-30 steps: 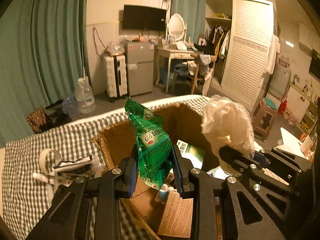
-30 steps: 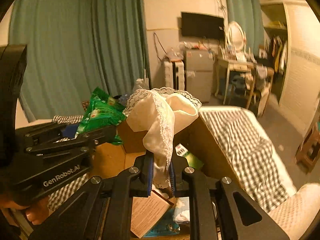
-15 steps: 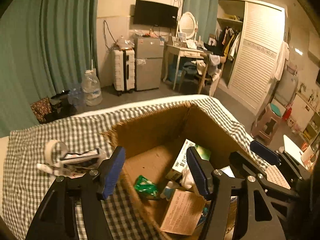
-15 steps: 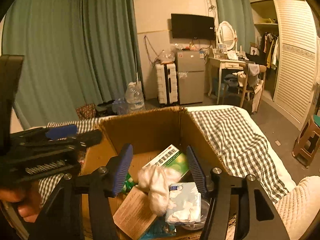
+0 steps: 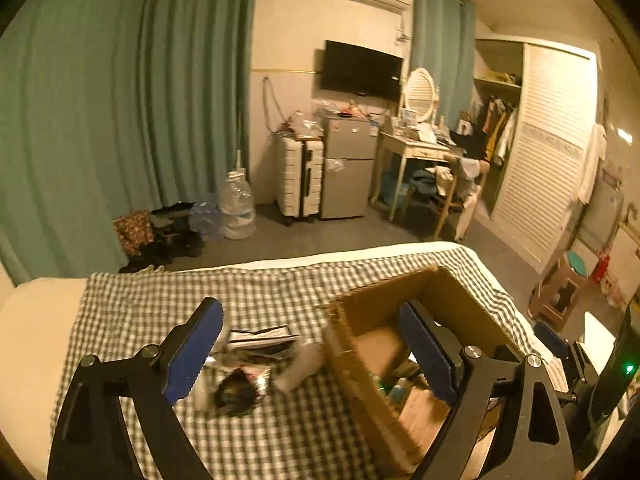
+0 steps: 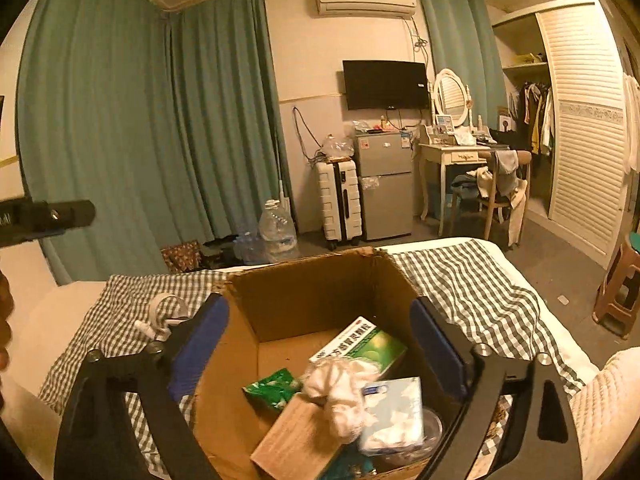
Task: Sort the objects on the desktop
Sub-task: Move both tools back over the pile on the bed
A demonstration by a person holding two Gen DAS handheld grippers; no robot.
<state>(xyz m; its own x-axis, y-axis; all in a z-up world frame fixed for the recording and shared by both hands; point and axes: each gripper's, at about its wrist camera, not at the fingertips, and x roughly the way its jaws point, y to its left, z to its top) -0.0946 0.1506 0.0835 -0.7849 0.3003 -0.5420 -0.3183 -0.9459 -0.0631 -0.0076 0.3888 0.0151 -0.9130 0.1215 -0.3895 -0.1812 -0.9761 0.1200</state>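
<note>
An open cardboard box (image 6: pixel 320 292) stands on the checked cloth (image 6: pixel 472 280). In it lie a green packet (image 6: pixel 272 388), a white lace cloth (image 6: pixel 340 388), a green and white carton (image 6: pixel 360 344), a tissue pack (image 6: pixel 394 412) and a brown card box (image 6: pixel 296 440). My right gripper (image 6: pixel 316 356) is open and empty above the box. My left gripper (image 5: pixel 312 356) is open and empty, over the box's left wall (image 5: pixel 360 380) and a blurred pile of loose items (image 5: pixel 256 360) on the cloth.
A tape roll (image 6: pixel 168 310) and small tubes lie on the cloth left of the box. The left gripper's body (image 6: pixel 44 216) shows at the left edge of the right wrist view. Beyond the bed's far edge are the floor, water bottles (image 5: pixel 236 208), a suitcase and a fridge.
Both grippers opened; the green packet and the lace cloth dropped into the box. Since then the left gripper has swung left toward the loose items, and the right gripper has risen slightly.
</note>
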